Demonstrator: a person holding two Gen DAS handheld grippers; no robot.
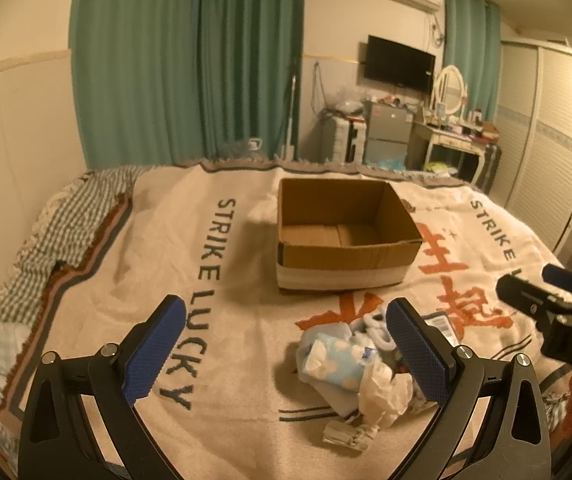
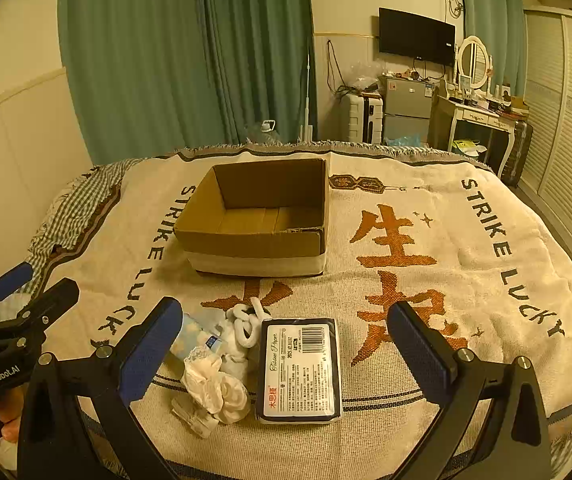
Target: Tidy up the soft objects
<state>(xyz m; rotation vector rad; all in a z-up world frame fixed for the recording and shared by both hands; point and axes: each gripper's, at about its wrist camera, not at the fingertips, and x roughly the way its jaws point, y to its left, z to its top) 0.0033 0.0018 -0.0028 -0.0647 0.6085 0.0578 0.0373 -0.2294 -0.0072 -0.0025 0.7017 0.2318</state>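
Left claw point(image 1: 286, 344): blue pads spread wide, nothing between them; hovers above the bed, with the pile of soft things just under its right finger.
Right claw point(image 2: 286, 344): also spread wide, holding nothing; hangs over the tissue pack and the pile.
Cardboard box point(image 2: 260, 216): open on top, no items visible inside, standing on the blanket behind the pile, apart from it.
Tissue pack point(image 2: 300, 372): flat, dark with a white printed label and barcode facing up, lying at the right side of the pile, touching or almost touching it.
Light blue cloth point(image 1: 336, 362): with pale pattern, rolled or bundled, at the left side of the pile.
White fluffy item point(image 2: 242, 328): with loops, between the blue cloth and the tissue pack.
Cream lace piece point(image 2: 214, 392): crumpled, at the near edge of the pile.
Blanket point(image 2: 466, 264): beige, with words "STRIKE LUCKY" and large orange characters, covering the bed.
Checked sheet point(image 1: 66, 224): visible at the left edge of the bed, under the blanket.
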